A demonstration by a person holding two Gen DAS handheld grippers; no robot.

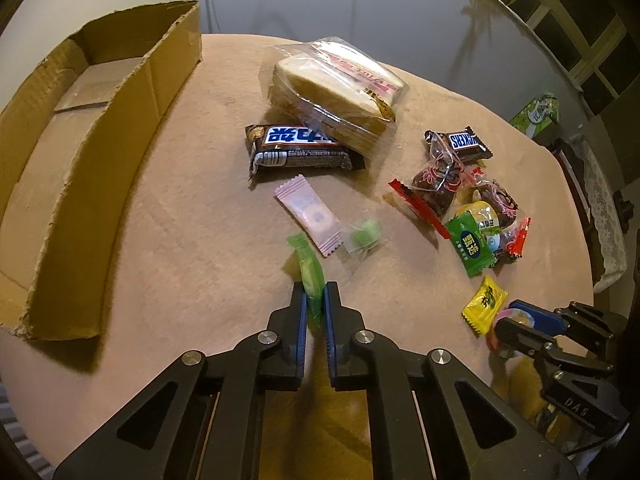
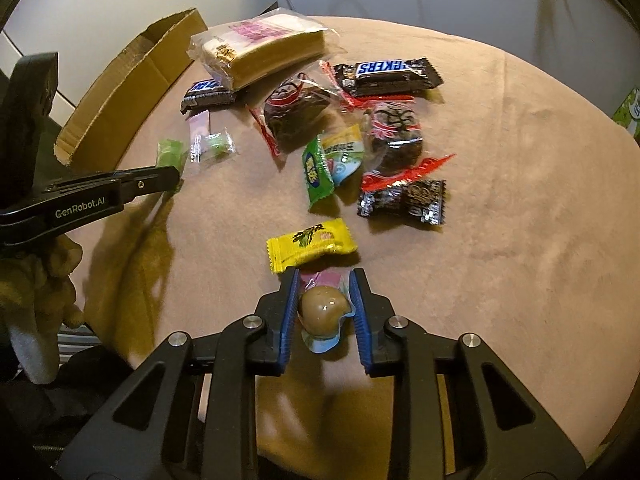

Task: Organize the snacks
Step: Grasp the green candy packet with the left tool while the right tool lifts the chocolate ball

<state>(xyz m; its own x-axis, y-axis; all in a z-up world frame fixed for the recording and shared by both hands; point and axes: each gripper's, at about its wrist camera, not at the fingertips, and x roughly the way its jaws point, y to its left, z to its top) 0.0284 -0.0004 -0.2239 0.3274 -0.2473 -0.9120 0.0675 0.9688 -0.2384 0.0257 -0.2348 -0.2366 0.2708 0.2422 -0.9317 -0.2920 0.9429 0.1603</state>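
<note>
Two Snickers bars (image 2: 387,76) (image 1: 298,152); "GenRobot.AI" on left gripper (image 2: 170,178).

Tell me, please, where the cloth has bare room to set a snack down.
Bare cloth lies between the cardboard box and the pink sachet, and to the right of the Snickers bar and black candy. The middle, around the green packet and dark cakes, is crowded.

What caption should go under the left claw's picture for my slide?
Left claw pinching a green candy, cardboard box waiting beside scattered snacks.
</note>
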